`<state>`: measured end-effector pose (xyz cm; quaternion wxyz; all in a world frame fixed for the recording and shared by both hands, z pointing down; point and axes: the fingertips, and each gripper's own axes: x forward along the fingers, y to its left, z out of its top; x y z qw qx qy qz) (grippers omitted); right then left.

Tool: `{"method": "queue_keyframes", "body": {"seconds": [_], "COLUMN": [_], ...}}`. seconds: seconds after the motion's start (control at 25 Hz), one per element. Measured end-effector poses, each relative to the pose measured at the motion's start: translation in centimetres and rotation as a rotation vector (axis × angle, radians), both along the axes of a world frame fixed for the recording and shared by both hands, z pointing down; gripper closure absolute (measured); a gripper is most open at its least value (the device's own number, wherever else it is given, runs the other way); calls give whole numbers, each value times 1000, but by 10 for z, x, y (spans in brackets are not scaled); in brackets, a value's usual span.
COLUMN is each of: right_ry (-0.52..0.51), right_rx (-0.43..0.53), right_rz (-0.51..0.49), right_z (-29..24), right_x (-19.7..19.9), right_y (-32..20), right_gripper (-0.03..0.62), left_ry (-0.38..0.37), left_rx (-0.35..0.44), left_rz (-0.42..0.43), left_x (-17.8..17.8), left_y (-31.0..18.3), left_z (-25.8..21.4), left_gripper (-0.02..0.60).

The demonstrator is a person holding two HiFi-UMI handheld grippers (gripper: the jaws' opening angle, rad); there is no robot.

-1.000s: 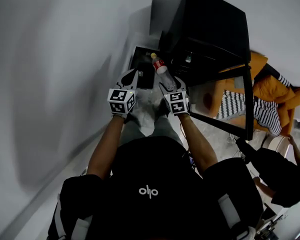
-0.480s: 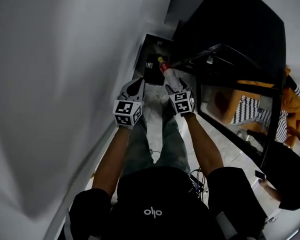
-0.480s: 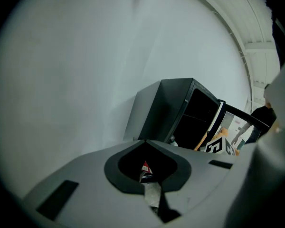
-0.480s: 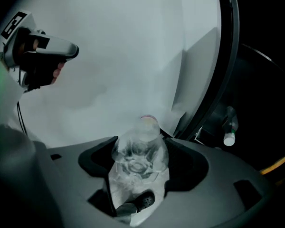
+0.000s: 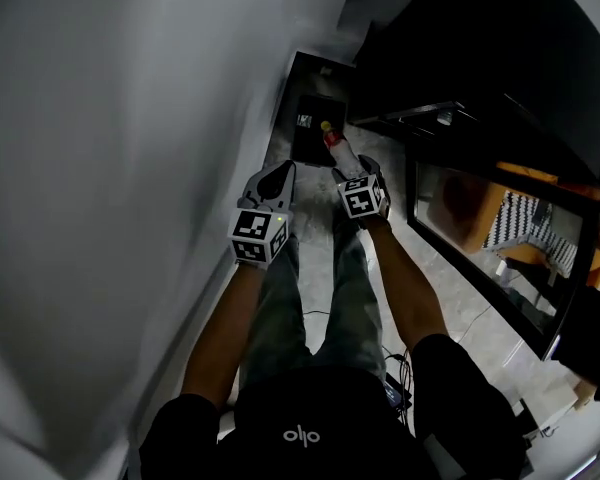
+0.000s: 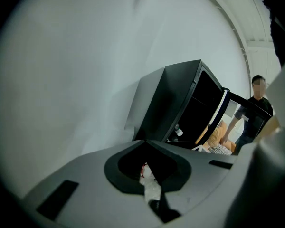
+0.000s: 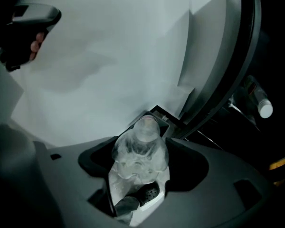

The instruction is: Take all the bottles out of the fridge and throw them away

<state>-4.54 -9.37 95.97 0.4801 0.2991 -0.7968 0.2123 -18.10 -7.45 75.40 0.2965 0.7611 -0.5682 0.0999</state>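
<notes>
My right gripper (image 5: 351,171) (image 7: 138,177) is shut on a clear plastic bottle (image 5: 337,146) (image 7: 140,148) with a red label and a yellow cap. The bottle points forward, its cap end over the near edge of a black bin (image 5: 314,116) (image 7: 157,114) on the floor by the wall. My left gripper (image 5: 278,176) (image 6: 153,191) hangs beside it, to the left, with its jaws together and nothing held. The black fridge (image 5: 480,68) (image 6: 187,106) stands open at the right. A bottle (image 6: 179,132) (image 7: 262,104) lies on a shelf inside it.
A white wall (image 5: 130,168) runs close along my left side. The fridge's glass door (image 5: 480,238) swings out on the right. A person (image 6: 254,110) stands beyond the fridge. Orange and striped cloth (image 5: 520,218) shows behind the door. Cables (image 5: 395,363) lie on the floor.
Both grippers have moved away from the fridge and forward along the wall to the bin, the right one carrying the bottle. The fridge has slid to the right of the view.
</notes>
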Motion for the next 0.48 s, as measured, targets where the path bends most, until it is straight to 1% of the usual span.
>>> {"method": "queue_keyframes", "body": {"seconds": [0.16,0.28,0.48], "right_ry": [43,63,25], "right_rx": [-36,-41,29], "right_rz": [20,37,68], "right_z": [50,71,76], "right_x": [-9,-13,-30], "right_y": [-17,-29,-54], "right_gripper": [275,275,274], "left_ry": [-7,-9,-4], "left_rx": [-11,-25,-47], "left_rz": [1,0,-4], "left_x": [-8,-13,-20], "left_y": [-2,1,6], "left_z": [24,38,54], "left_gripper": [581,581,581]}}
